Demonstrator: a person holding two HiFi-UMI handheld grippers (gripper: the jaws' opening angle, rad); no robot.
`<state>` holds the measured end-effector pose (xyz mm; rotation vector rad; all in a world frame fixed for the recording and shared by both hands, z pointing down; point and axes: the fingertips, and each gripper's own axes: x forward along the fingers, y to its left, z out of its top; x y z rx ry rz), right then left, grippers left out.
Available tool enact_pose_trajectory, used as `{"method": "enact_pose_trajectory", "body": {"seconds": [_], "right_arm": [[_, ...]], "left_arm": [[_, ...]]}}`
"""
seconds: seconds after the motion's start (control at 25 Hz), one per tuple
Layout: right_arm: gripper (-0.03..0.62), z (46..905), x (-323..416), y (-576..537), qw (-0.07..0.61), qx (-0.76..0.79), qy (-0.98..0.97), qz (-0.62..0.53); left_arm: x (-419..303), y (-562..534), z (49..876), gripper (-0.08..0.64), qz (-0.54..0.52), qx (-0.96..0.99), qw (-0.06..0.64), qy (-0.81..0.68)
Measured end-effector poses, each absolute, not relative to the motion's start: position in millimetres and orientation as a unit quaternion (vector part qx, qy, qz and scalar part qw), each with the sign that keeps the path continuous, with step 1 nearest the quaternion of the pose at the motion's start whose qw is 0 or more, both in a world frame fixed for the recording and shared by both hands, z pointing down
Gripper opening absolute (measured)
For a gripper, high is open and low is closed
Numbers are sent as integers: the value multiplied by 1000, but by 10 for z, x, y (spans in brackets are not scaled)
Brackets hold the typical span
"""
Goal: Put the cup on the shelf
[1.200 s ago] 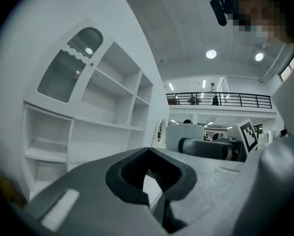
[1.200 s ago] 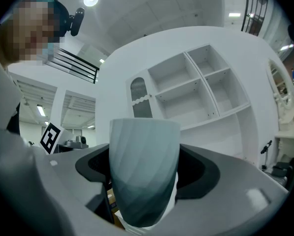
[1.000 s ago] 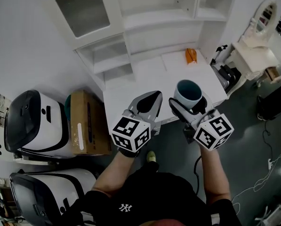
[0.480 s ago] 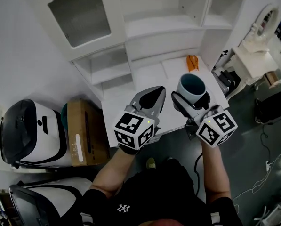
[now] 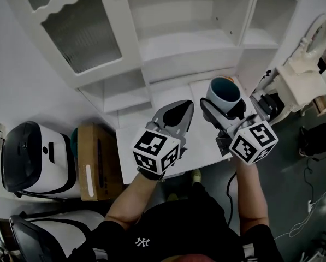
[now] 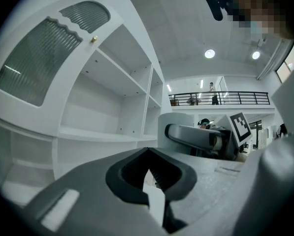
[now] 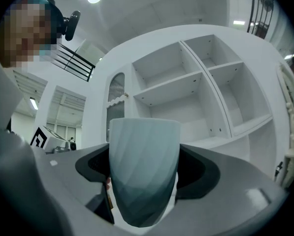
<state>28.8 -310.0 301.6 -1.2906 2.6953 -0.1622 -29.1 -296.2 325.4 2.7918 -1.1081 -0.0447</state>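
A pale blue-grey cup with a dark inside is held upright in my right gripper, above the white desk top. In the right gripper view the cup fills the space between the jaws, which are shut on its sides. The white shelf unit rises just beyond, with open compartments. My left gripper hangs beside the right one, shut and holding nothing. From the left gripper view the cup shows at the right, with a right gripper finger across it.
A glass-fronted cabinet door stands at the upper left. An orange item peeks out behind the cup. A cardboard box and white machines sit on the floor at left. A white dresser is at right.
Both grippers have risen and moved forward toward the shelf unit, with the cup still in the right one. The shelves now fill more of the head view.
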Motion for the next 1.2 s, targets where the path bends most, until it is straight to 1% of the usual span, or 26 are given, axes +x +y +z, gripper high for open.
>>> {"method": "enact_pose_trajectory", "body": {"seconds": [0.4,0.64,0.84,1.2], "right_arm": [[397,2667,810,-4154,71,-423,903,-24],[397,2482,873,-4629,59,-441,896,0],[397,2482,961,-5134,57,-449,892,1],[397,2455,945,-5754,34,-463,886,13]], "left_arm": [[194,-3793,3104,0,-18,919,60,-390],[258,-4025,2969,0,-28,911,49,-409],[351,-4312,3009,0,-26,902,52,-428],[296,-4623,3046,0,-26,885,57,-461]]}}
